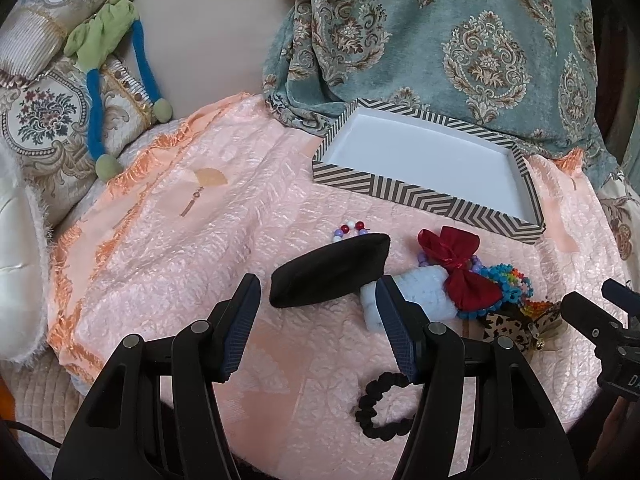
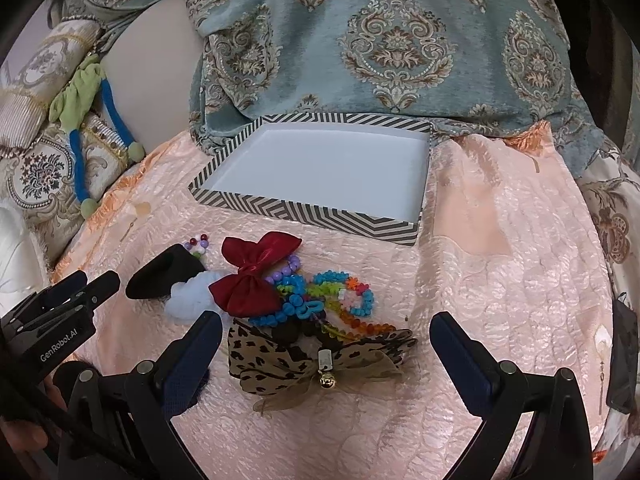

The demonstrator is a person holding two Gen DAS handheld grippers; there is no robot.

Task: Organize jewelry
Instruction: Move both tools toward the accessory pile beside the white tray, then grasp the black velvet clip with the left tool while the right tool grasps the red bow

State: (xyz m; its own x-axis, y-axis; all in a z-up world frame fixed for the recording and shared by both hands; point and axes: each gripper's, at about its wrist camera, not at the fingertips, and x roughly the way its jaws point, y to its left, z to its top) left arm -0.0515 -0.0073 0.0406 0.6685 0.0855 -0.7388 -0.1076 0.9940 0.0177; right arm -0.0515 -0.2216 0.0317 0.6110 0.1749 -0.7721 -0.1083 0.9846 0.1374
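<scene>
Both grippers hang open and empty. Just ahead of the right gripper (image 2: 326,344) lies the leopard-print fabric bow with a small gold bell (image 2: 316,360), light and floppy; pinching its knotted centre looks safest. The empty chevron-striped cardboard tray (image 2: 304,210) sits well beyond. The left gripper (image 1: 316,328) faces a black padded pouch (image 1: 330,270).

Soft, even daylight fills both views, bright without harsh contrast. The pink quilted cover (image 1: 168,240) throws small glossy glints across its texture, and the white inside of the striped tray (image 2: 320,168) reads slightly bluish. Shadows are faint and short beneath the pile of hair things. Fisheye distortion bends the scene strongly toward the edges, with black vignetting in the corners. Focus is sharp at centre, softer at the rim.
</scene>
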